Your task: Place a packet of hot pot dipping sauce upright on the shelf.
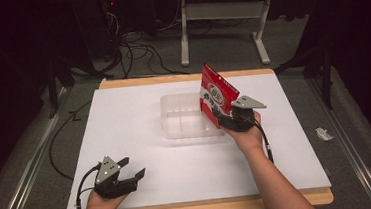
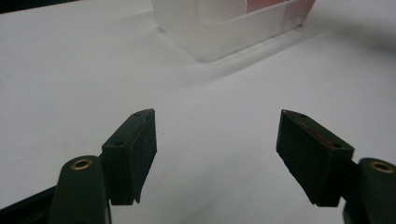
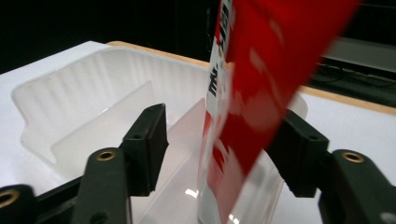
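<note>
High view shows the right gripper [image 1: 224,115] holding a red snack packet [image 1: 216,94] tilted at the right end of the clear plastic bin [image 1: 174,116], jaws parted around it with grip uncertain, while the left gripper [image 1: 132,170] hovers open-jawed near the white table [image 1: 125,134] front.

The table [image 1: 126,139] is wearing a big white sheet over most of its top, with the light wood edge [image 1: 181,78] peeking out along the far side and again along the near side. Sitting directly on the white, a bit right of center and toward the far half, is a clear plastic bin [image 1: 184,115] with a divider running inside it — in the left gripper view the bin [image 2: 224,28] is sitting at the far end of the white top [image 2: 93,70]. The rest of the white surface is lying bare.
</note>
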The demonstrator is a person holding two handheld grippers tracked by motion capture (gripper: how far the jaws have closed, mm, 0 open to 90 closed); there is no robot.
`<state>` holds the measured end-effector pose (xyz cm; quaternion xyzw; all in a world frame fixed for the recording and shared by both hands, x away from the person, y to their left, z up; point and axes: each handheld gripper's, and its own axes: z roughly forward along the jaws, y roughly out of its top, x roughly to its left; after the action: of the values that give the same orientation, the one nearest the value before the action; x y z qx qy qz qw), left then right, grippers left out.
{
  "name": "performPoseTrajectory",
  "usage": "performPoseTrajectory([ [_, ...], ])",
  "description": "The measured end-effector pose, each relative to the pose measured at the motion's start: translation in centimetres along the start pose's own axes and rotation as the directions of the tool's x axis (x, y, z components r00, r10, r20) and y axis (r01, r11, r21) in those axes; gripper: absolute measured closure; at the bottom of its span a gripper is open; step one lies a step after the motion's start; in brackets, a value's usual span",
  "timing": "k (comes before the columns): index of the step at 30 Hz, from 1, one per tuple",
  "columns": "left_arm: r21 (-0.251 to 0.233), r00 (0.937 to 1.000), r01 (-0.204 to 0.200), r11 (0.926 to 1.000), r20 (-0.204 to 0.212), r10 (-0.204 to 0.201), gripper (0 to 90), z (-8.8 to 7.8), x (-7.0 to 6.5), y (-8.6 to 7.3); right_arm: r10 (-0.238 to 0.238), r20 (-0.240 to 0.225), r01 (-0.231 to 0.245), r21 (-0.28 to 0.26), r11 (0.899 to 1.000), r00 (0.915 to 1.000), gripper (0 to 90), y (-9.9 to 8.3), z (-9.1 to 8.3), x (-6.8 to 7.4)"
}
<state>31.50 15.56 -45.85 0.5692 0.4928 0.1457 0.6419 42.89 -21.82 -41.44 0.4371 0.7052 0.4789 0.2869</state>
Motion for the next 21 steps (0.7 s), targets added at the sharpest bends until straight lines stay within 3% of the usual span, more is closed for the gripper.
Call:
performPoseTrajectory([
  [6, 0.000, 1.0000, 0.001, 1.0000, 0.001, -0.001, 29.6, 0.0, 0.0, 0.0, -0.014, -0.003, 0.014, 0.005, 1.000, 0.9999, 27.1, 1.2, -0.3, 0.2],
  [12, -0.002, 1.0000, 0.000, 1.0000, 0.000, 0.000, 29.5, 0.0, 0.0, 0.0, 0.009, -0.018, -0.009, 0.011, 1.000, 0.9998, 15.6, 1.4, -0.5, 0.1],
  [21, -0.003, 1.0000, 0.004, 1.0000, 0.000, -0.004, 29.2, 0.0, 0.0, 0.0, 0.001, -0.030, 0.000, 0.016, 1.000, 0.9995, 15.5, 1.2, -1.1, -0.2],
])
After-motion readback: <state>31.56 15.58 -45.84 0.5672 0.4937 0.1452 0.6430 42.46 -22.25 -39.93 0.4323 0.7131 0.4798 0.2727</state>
